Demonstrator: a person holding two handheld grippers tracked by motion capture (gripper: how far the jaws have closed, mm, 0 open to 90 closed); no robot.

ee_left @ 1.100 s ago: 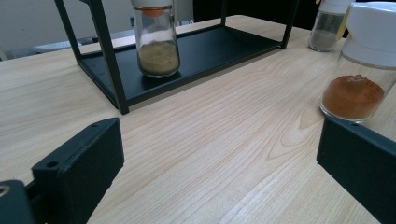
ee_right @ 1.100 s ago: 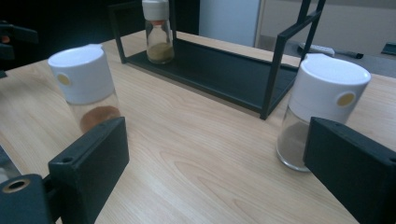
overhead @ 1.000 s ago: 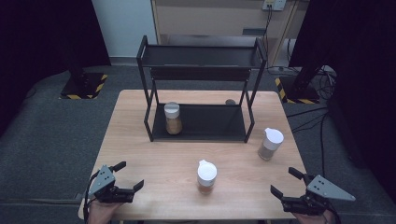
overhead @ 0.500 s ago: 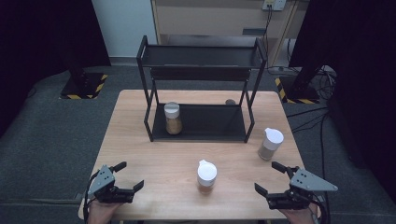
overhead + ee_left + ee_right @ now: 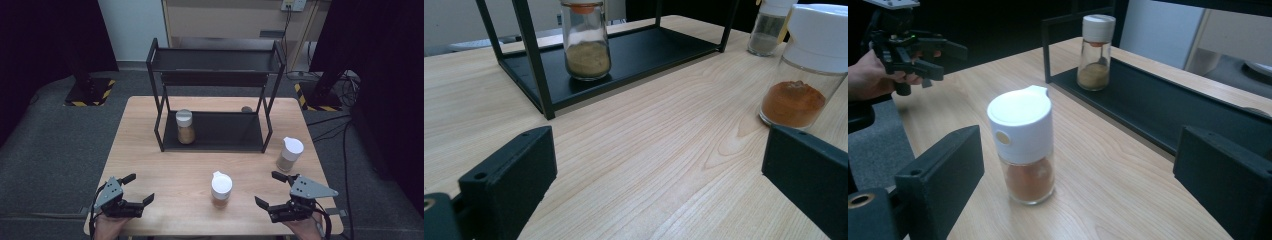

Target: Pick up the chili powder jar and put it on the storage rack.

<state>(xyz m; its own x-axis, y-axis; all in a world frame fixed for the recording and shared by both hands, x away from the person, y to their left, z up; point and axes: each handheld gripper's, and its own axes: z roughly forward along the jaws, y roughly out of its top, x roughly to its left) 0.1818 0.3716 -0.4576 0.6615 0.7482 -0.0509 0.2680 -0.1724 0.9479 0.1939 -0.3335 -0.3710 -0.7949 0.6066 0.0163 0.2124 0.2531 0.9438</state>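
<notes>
Right gripper (image 5: 283, 196): jaws are being held wide near the table's front right corner, lined up on the orange spice jar (image 5: 221, 189), apparently for a grasp.
Left gripper (image 5: 132, 193): jaws are being held wide, empty, at the front left corner.
Orange spice jar: is standing upright near the front edge of the table (image 5: 150, 150), between both grippers, untouched.
Rack (image 5: 215, 132): is holding a tan jar (image 5: 184, 127) on its lower shelf.
Grey jar (image 5: 289, 154): is standing by the right edge.
Right gripper view: the flip lid's tab is being shown; from above it is hardly readable.
</notes>
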